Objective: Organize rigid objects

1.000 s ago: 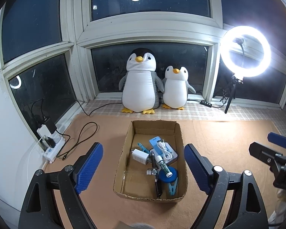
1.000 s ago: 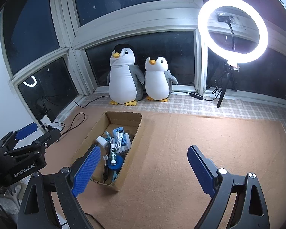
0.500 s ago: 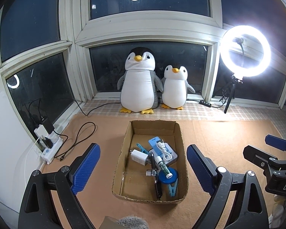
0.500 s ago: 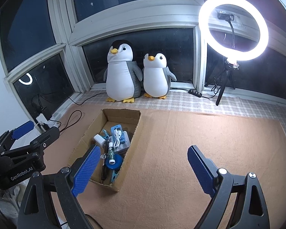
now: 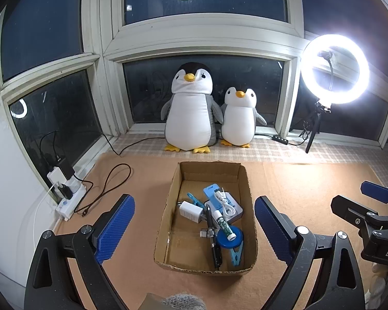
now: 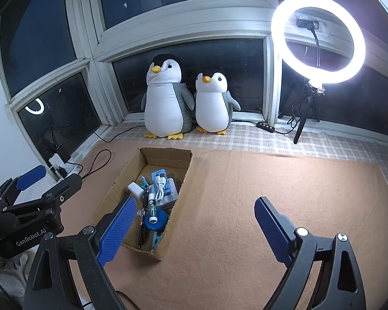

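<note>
- Left wrist view: left tool [image 5: 194, 228], jaws just widened and empty, frames the cardboard box [image 5: 248, 196]; power strip [image 5: 69, 199] visible.
- Right wrist view: right tool [image 6: 195, 228], spread and empty, over bare mat [image 6: 284, 180].

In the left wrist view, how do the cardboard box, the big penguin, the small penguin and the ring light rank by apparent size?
1. Cardboard box, though it sits nearest the camera.
2. Big penguin.
3. Ring light and small penguin look too close to rank.
</note>
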Demonstrator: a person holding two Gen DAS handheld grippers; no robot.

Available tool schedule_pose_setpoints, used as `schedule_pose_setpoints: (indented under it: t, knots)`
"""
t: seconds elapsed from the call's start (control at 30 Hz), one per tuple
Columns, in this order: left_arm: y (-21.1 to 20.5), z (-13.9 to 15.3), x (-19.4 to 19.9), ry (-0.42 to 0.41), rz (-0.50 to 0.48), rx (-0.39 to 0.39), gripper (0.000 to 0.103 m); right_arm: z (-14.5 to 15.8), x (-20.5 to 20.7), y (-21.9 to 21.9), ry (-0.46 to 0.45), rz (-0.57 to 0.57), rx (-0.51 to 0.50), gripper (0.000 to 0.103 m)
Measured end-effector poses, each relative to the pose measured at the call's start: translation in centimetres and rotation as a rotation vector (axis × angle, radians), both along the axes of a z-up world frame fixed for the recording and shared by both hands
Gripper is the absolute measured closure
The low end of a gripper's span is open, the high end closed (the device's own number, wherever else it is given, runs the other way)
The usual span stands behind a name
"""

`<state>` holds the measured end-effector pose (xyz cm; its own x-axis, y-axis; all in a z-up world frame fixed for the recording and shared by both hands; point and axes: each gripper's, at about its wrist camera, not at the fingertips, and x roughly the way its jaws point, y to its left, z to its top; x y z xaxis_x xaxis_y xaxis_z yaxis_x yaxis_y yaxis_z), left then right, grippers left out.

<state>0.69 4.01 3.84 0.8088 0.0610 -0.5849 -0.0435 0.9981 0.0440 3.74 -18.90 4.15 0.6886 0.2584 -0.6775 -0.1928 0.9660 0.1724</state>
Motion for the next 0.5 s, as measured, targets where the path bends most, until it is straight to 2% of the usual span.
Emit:
schedule_pose_setpoints:
  t: [0.5]
  knots:
    - [-0.03, -0.09, -0.14, 0.0, -0.003, 0.002, 0.006, 0.0, -0.19, -0.2, 0.002, -0.004, 0.007, 0.012]
